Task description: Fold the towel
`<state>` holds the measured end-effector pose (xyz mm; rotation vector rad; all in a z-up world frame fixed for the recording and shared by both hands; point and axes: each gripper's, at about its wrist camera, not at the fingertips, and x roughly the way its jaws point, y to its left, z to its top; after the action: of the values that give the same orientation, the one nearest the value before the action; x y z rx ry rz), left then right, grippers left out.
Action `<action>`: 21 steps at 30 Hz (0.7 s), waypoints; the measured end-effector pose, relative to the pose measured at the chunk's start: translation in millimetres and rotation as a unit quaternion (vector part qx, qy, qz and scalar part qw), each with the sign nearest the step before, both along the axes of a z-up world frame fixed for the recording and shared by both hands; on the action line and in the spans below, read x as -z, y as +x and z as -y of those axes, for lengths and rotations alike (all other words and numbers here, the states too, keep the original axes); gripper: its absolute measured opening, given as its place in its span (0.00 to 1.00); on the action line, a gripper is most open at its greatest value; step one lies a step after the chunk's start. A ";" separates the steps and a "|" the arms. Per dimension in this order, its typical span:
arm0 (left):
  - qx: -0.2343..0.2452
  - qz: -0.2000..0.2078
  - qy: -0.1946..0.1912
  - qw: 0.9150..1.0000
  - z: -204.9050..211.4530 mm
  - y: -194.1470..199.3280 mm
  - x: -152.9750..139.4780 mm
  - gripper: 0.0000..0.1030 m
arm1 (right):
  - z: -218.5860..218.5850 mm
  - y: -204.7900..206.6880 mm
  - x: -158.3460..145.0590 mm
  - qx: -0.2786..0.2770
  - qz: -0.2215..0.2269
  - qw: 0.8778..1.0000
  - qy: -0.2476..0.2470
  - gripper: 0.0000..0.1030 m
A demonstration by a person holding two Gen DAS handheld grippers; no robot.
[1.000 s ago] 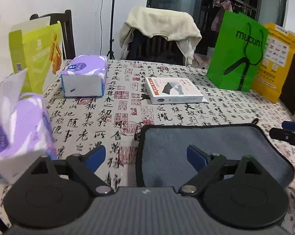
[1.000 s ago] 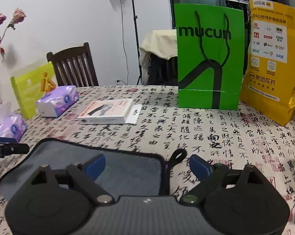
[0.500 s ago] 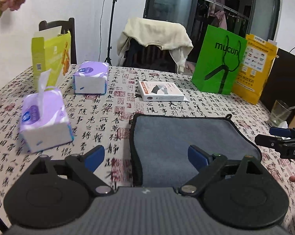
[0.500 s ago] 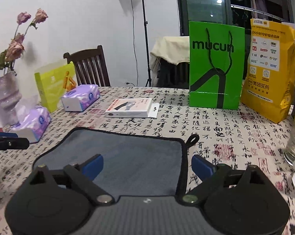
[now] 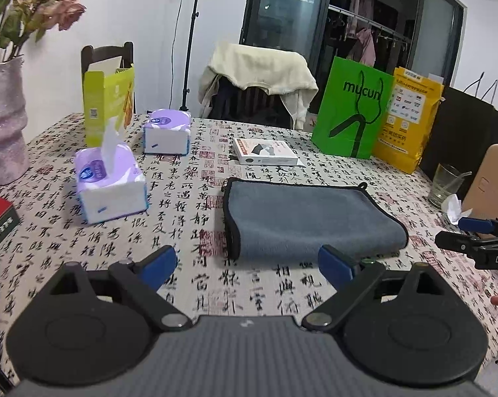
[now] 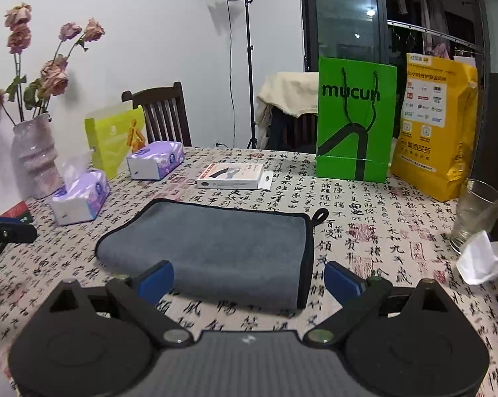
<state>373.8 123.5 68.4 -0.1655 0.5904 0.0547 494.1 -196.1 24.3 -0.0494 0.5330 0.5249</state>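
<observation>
Grey towel (image 5: 302,218) edged black; tablecloth (image 5: 189,198) cream with black calligraphy; green bag (image 5: 351,109); yellow bag (image 5: 407,122).

Grey towel (image 6: 216,248): soft, matt, plush cloth with black stitched edging. Beyond it, glossy paper on the green bag (image 6: 356,119); beside that, clear glass tumbler (image 6: 474,215).

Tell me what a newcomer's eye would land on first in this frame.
The grey towel, folded and lying flat mid-table, right ahead of both open claws, left claw and right claw, neither touching it. Behind it at the table's far edge stand the green bag and the yellow bag side by side.
</observation>
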 end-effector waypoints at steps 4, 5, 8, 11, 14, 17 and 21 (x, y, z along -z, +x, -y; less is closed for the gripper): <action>0.003 0.003 0.001 1.000 2.7 -24.7 -0.2 0.93 | 5.0 -23.6 -2.5 0.001 0.002 1.000 -0.004 0.95; 0.004 0.003 0.001 1.000 3.5 -31.7 0.2 0.93 | 6.0 -30.0 -3.1 0.001 0.003 1.000 -0.005 0.95; 0.006 0.002 0.005 1.000 6.3 -49.7 1.4 0.93 | 8.6 -48.7 -4.5 0.000 0.005 1.000 -0.007 0.96; 0.009 0.003 0.003 1.000 10.7 -67.2 1.5 0.93 | 11.1 -68.6 -7.1 -0.002 0.009 1.000 -0.005 0.96; 0.010 0.010 0.001 1.000 14.4 -86.1 -1.0 0.94 | 14.0 -87.4 -10.2 -0.006 0.015 1.000 -0.002 0.96; 0.012 0.020 0.000 1.000 17.8 -104.6 -3.9 0.95 | 17.6 -108.6 -12.3 -0.009 0.021 1.000 0.000 0.96; 0.012 0.034 0.003 0.999 21.0 -128.2 -7.2 0.97 | 23.3 -134.3 -14.3 -0.010 0.030 0.999 0.002 0.99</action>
<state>245.6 102.5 75.6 -0.1543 0.5245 0.0264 359.9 -219.4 38.5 -0.0667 0.4723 0.5417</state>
